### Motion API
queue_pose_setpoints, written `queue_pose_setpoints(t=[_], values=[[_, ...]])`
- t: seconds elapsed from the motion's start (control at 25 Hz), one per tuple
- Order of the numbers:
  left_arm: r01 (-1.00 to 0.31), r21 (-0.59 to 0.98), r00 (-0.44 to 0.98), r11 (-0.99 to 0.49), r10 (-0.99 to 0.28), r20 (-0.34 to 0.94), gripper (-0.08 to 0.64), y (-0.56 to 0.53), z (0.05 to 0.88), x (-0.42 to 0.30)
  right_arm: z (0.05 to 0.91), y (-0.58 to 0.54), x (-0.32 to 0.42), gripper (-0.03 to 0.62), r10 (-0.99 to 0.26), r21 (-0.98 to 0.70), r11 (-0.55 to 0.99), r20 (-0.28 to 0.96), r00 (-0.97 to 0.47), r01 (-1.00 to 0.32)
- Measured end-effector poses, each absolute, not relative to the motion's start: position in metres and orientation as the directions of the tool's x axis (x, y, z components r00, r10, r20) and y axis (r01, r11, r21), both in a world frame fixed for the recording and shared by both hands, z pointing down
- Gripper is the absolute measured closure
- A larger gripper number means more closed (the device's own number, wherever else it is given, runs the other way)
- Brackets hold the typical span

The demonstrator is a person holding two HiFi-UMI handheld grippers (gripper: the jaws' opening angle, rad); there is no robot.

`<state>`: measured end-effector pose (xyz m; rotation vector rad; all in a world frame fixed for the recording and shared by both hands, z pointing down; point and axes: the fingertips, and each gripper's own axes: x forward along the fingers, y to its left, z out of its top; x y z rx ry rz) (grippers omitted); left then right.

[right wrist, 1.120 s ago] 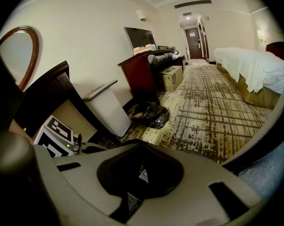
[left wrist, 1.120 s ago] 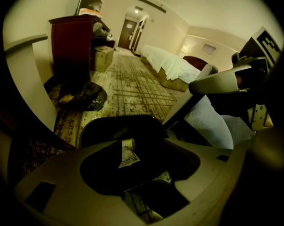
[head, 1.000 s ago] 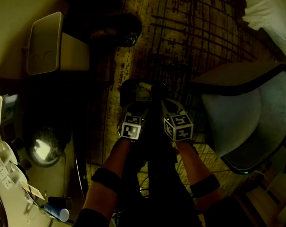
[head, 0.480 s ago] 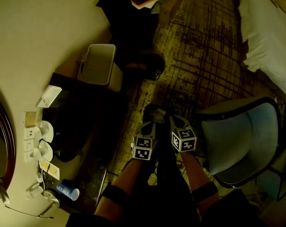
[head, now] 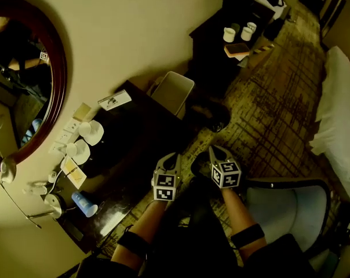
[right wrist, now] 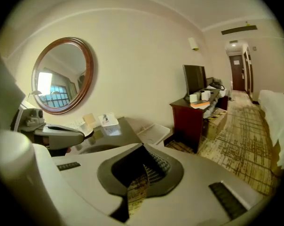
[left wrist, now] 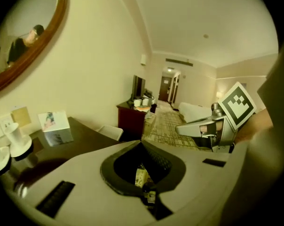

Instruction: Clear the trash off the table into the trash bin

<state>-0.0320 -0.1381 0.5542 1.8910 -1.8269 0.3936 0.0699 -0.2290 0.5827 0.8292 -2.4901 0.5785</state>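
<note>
Trash bin point(head: 172, 91): pale, rectangular, rounded corners, smooth like plastic. It sits on the floor against the wall, just beside the far end of the table point(head: 134, 138).

Left gripper point(left wrist: 142, 146): jaws pressed together, nothing pinched, only carpet point(head: 268, 114) showing through the slit behind the dark ribbed pads. Right gripper point(right wrist: 142, 147): same, jaws together, empty. Both have pale matte shells and a blunt wedge shape, each carrying a cube of black-and-white square markers. They are held side by side, close but apart, near the table's long edge, tipped downward. Dark bands wrap the forearms behind them.

Table: dark, glossy top with a streak of glare. On it, toward the wall:
- small pale box point(head: 114, 100) with a printed top
- two white round cups point(head: 91, 132)
- yellowish card point(head: 74, 172)
- blue tube-shaped item point(head: 84, 203) lying on its side near the corner

Can't tell which of these is trash.

Oval mirror point(head: 21, 80), reddish wood frame, hangs on the cream wall above the table. Dark rounded lump point(head: 212, 113) on the floor just beside the bin, can't identify it. Carpet is yellowish with dark crosshatch lines.

Chair point(head: 285, 204): grey padded seat, dark curved rim, beside the right gripper. Farther off: dark wood cabinet point(right wrist: 189, 119) with white mugs point(head: 229, 35) and a flat black screen point(right wrist: 193, 79). White bed point(head: 343, 109) at the edge.
</note>
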Motion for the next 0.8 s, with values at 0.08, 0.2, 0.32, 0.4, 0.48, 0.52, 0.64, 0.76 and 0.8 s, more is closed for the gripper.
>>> queue_pose_setpoints(t=[0.08,0.2,0.32,0.4,0.48,0.52,0.64,0.76,0.8], values=[[-0.989,0.123,-0.010,0.084,-0.862,0.507,0.559,-0.114,0.545,-0.067,0.566,-0.214,0.028,0.592,-0.390,-0.244,0.787,0.515,-0.763,-0.567],[-0.969,0.100,-0.150,0.228,-0.854,0.499,0.559,-0.069,0.536,-0.122,0.551,-0.182,-0.043,0.592,-0.265,-0.242,0.874,0.490,-0.830,-0.422],[-0.918,0.084,-0.298,0.388,-0.814,0.498,0.559,-0.013,0.528,-0.174,0.545,-0.134,-0.112,0.592,-0.114,-0.239,0.938,0.476,-0.872,-0.253],[-0.870,0.074,-0.391,0.487,-0.775,0.497,0.559,0.029,0.524,-0.205,0.543,-0.095,-0.153,0.592,-0.015,-0.239,0.960,0.472,-0.881,-0.145],[-0.817,0.066,-0.472,0.573,-0.729,0.495,0.559,0.073,0.520,-0.231,0.541,-0.054,-0.189,0.592,0.077,-0.242,0.969,0.468,-0.881,-0.044],[-0.789,0.062,-0.508,0.611,-0.705,0.495,0.559,0.096,0.519,-0.241,0.539,-0.032,-0.204,0.592,0.120,-0.242,0.970,0.464,-0.877,0.004],[-0.703,0.051,-0.599,0.709,-0.629,0.495,0.559,0.164,0.516,-0.266,0.533,0.033,-0.242,0.592,0.241,-0.237,0.961,0.456,-0.857,0.144],[-0.629,0.055,-0.657,0.776,-0.568,0.496,0.559,0.218,0.514,-0.281,0.529,0.089,-0.266,0.592,0.331,-0.238,0.940,0.455,-0.827,0.245],[-0.611,0.057,-0.669,0.790,-0.553,0.497,0.559,0.231,0.514,-0.284,0.528,0.103,-0.271,0.592,0.353,-0.238,0.933,0.455,-0.818,0.270]])
